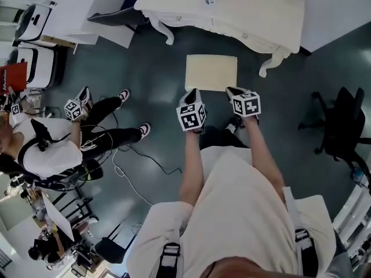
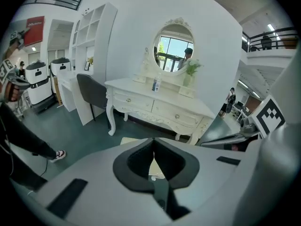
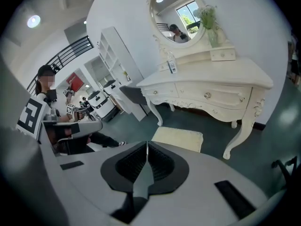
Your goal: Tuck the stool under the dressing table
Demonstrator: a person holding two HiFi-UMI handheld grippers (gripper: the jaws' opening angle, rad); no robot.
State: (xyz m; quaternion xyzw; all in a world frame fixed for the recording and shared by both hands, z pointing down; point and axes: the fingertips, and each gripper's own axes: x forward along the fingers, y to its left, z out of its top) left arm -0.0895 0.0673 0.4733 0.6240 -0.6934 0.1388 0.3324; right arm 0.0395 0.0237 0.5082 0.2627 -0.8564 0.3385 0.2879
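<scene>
The cream cushioned stool (image 1: 211,72) stands on the dark floor just in front of the white dressing table (image 1: 232,10), outside its leg space. My left gripper (image 1: 191,93) is shut and empty, with its tips at the near left edge of the stool. My right gripper (image 1: 232,90) is also shut and empty, at the near right edge. In the left gripper view the jaws (image 2: 154,146) meet, with the stool (image 2: 129,140) just beyond and the dressing table (image 2: 160,105) behind it. The right gripper view shows the closed jaws (image 3: 147,149), the stool (image 3: 178,138) and the dressing table (image 3: 207,88).
Another person (image 1: 52,149) sits at the left holding a gripper (image 1: 75,106), legs stretched toward the middle. Cables (image 1: 139,161) trail over the floor. A black office chair (image 1: 342,126) stands at the right. A dark chair (image 2: 91,91) sits by a white desk left of the dressing table.
</scene>
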